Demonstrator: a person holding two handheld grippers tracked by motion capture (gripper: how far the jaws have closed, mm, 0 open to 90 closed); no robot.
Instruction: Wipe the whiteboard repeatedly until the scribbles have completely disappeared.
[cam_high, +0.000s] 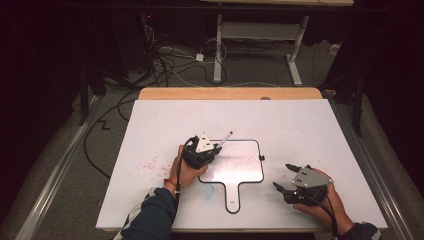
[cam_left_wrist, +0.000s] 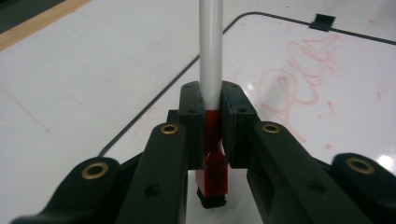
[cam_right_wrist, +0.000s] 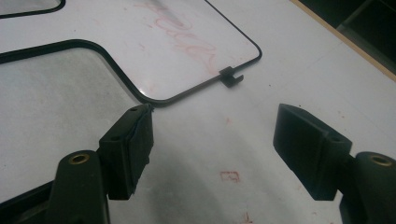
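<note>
The small white dry-erase board with a thin black border and a short handle tab (cam_high: 235, 167) lies flat on the white-covered table (cam_high: 300, 125), near the table's middle, with its handle pointing toward the person's edge. Faint red scribbles (cam_left_wrist: 299, 79) mark the board's surface, and a small black clip (cam_right_wrist: 230, 77) sits on its right edge. The left gripper (cam_high: 202, 150) rests at the board's upper left corner; its jaws are closed on a white-barrelled marker with a red section and black end (cam_left_wrist: 211, 60), which is clamped between the two black pads and angles up and away toward the far right in the high view. The person's left hand (cam_high: 182, 172) holds this gripper from below, with a dark blue sleeve (cam_high: 152, 215) behind it. The right gripper (cam_high: 292, 182) sits on the table just beside the board's lower right corner, held by the right hand (cam_high: 325, 202); its jaws stand wide apart with nothing between them. In the right gripper view, the left jaw lies close to the board's black border. Scattered red specks (cam_high: 147, 165) mark the table cover to the left of the left hand.
</note>
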